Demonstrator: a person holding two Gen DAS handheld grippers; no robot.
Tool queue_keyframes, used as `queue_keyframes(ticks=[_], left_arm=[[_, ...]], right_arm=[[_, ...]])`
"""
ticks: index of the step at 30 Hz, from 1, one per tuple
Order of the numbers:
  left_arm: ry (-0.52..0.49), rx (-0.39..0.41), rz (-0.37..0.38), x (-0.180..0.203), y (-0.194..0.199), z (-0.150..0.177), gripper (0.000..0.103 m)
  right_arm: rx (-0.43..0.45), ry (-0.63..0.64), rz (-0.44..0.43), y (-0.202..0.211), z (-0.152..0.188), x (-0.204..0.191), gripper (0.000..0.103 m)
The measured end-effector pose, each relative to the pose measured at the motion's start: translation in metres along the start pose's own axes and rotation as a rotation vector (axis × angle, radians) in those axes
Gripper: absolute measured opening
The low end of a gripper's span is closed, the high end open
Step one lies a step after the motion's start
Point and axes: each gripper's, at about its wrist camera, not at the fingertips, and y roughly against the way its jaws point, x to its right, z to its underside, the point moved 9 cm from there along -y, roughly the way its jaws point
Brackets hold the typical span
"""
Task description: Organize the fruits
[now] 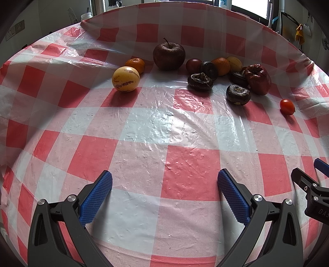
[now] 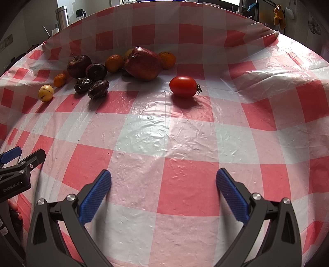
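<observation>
Fruits lie in a loose row far across the checked tablecloth (image 1: 144,127). In the left wrist view: a yellow striped melon (image 1: 125,78), a tangerine (image 1: 135,65), a dark apple (image 1: 169,55), several dark water chestnuts (image 1: 200,81), a wrinkled red apple (image 1: 258,79) and a cherry tomato (image 1: 287,106). My left gripper (image 1: 164,191) is open and empty, well short of them. In the right wrist view the cherry tomato (image 2: 183,85) lies straight ahead, with the wrinkled red apple (image 2: 143,63) behind it. My right gripper (image 2: 163,191) is open and empty.
The tablecloth rises in folds at the far edge (image 2: 275,35). A steel flask (image 2: 62,17) and a jar (image 1: 86,16) stand beyond the table. Each gripper shows at the side of the other's view: right one (image 1: 316,184), left one (image 2: 16,162).
</observation>
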Motion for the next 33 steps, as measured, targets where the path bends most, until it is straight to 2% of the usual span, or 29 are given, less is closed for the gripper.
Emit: queue_keyframes(ticks=[11,14,15,17,20,24,27,32,33], left_arm=[[0.0,0.0,0.0,0.0,0.0,0.0,0.099],[0.005,0.001,0.0,0.0,0.0,0.0,0.099],[0.003,0.0,0.0,0.0,0.0,0.0,0.099],[-0.006,-0.002,0.007,-0.001,0.001,0.001,0.099],[-0.008,0.001,0.012,-0.001,0.003,0.002,0.099],[-0.006,0.001,0.006,-0.002,0.004,0.004,0.099],[-0.007,0.001,0.006,-0.002,0.004,0.004,0.099],[-0.006,-0.007,0.013,-0.001,0.004,0.004,0.099],[-0.012,-0.009,0.024,0.001,0.005,0.003,0.098]], right_arm=[[-0.01,0.014,-0.007,0.002,0.005,-0.002,0.102],[-0.087,0.082,-0.088,0.004,0.007,-0.003,0.102],[-0.067,0.054,-0.148,0.007,0.004,0.0,0.102],[-0.006,-0.022,-0.245,0.014,-0.007,0.013,0.102],[0.028,-0.049,-0.147,0.003,-0.038,0.036,0.102],[0.002,-0.08,-0.173,-0.034,-0.079,0.039,0.101],[0.002,-0.034,-0.168,-0.057,-0.1,0.028,0.095],[-0.025,0.036,-0.16,-0.074,-0.112,0.022,0.081],[-0.02,0.058,-0.165,-0.073,-0.111,0.021,0.073]])
